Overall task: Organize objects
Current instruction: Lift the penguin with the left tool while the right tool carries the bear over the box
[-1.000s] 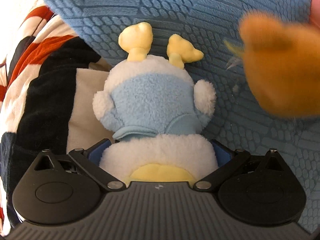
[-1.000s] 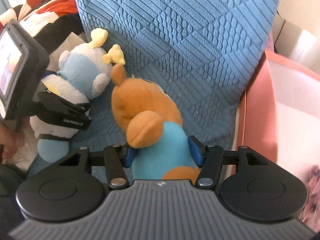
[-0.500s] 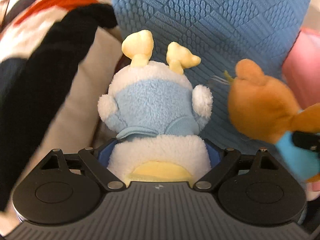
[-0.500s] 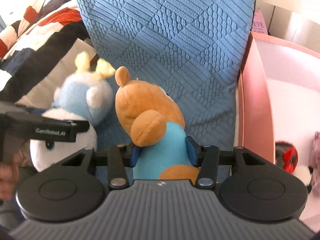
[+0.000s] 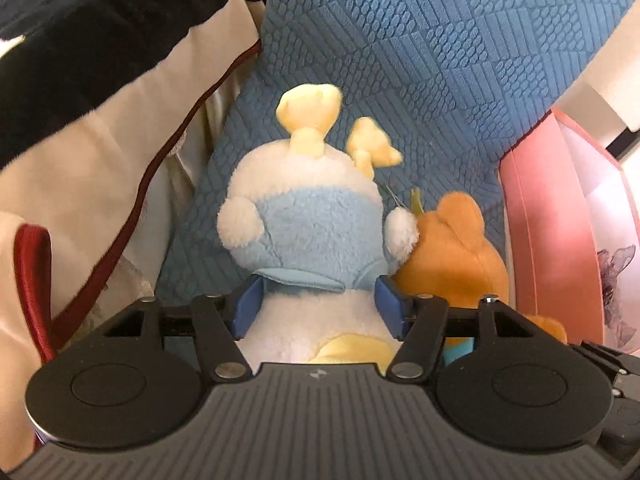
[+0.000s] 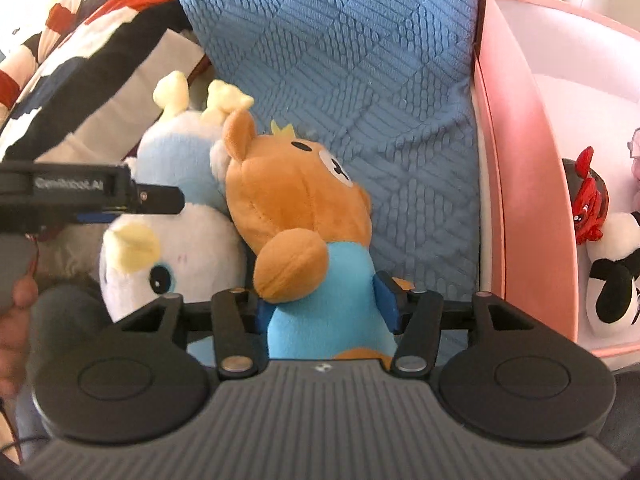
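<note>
Left wrist view: the left tongs [image 5: 318, 306], whose jaws have just been closing, are clamped on the white-and-blue plush [image 5: 312, 240]; the right tongs [image 6: 324, 306] are clamped on the orange bear [image 6: 296, 208]. Both toys are held touching, over the blue cushion [image 6: 360, 60], beside the pink bin [image 6: 516, 152]. Each should be kept firmly pinched at its waist until lowered. "GenRobot.AI" is read on the left tongs.

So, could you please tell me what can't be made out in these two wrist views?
- Left wrist view: the white-and-blue plush toy shows only its back; its face and lower part are hidden by the left gripper.
- Left wrist view: the orange bear is half covered by that toy and the gripper body.
- Right wrist view: toys in the pink bin are cut off by the right edge.
</note>
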Demonstrator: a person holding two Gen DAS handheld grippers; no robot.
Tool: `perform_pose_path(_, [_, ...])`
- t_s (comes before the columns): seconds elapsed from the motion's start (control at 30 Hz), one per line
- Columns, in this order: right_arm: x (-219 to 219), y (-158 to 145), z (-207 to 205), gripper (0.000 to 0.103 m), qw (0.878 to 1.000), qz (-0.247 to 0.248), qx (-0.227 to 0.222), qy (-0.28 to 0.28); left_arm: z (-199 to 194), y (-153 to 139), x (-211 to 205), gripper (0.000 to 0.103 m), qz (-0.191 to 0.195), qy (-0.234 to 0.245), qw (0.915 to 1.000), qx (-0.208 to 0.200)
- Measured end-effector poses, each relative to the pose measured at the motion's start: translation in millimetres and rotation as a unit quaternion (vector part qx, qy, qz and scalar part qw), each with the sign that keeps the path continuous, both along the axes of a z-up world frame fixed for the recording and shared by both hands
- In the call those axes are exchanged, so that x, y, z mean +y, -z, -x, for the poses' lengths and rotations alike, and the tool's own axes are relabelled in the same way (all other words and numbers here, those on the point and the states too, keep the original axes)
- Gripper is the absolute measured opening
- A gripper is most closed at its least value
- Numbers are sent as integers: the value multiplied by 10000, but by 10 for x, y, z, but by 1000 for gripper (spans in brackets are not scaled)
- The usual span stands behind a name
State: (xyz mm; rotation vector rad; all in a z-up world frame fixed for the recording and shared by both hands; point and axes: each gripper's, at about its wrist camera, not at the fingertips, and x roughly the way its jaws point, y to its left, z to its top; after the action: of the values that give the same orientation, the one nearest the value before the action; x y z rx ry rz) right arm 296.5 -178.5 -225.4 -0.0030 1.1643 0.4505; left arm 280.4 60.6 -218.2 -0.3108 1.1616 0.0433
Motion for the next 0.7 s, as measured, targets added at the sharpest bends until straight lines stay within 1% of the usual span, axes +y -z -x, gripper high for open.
perform_pose_path(0.03, [20,8,-8,61,10000,55,-29,-26,-24,7,-6,83,-5,83,10000,46])
perform_pose_path(0.07, [39,13,-18,61,9999,103,-71,-66,-29,17,-11,94,-15,142,9999,89])
perform_pose_path(0.1, [51,15,-22,61,9998,126,-111,-108,-40,32,-6,97,-66,189,9997,123])
perform_pose_path(0.17, [95,19,-45,62,9995,171,-203,-168,-53,71,24,98,-214,196,9994,182])
perform_pose_path(0.2, [112,28,-60,62,9994,193,-232,-192,-54,97,50,99,-175,181,9995,206])
perform_pose_path(0.37, [173,115,-141,62,9990,239,-212,-300,-24,194,224,101,451,-63,9985,319])
perform_pose_path(0.5, [220,187,-165,61,9989,205,-136,-404,-41,313,258,102,818,-139,9959,349])
perform_pose_path(0.6, [223,226,-178,58,9991,123,-21,-411,-79,404,252,103,993,-197,9942,370])
perform_pose_path(0.67, [231,194,-167,52,9990,114,-52,-424,-106,434,229,103,1000,-178,9941,380])
perform_pose_path(0.7, [230,166,-158,51,9990,117,-86,-434,-121,443,213,103,997,-158,9941,389])
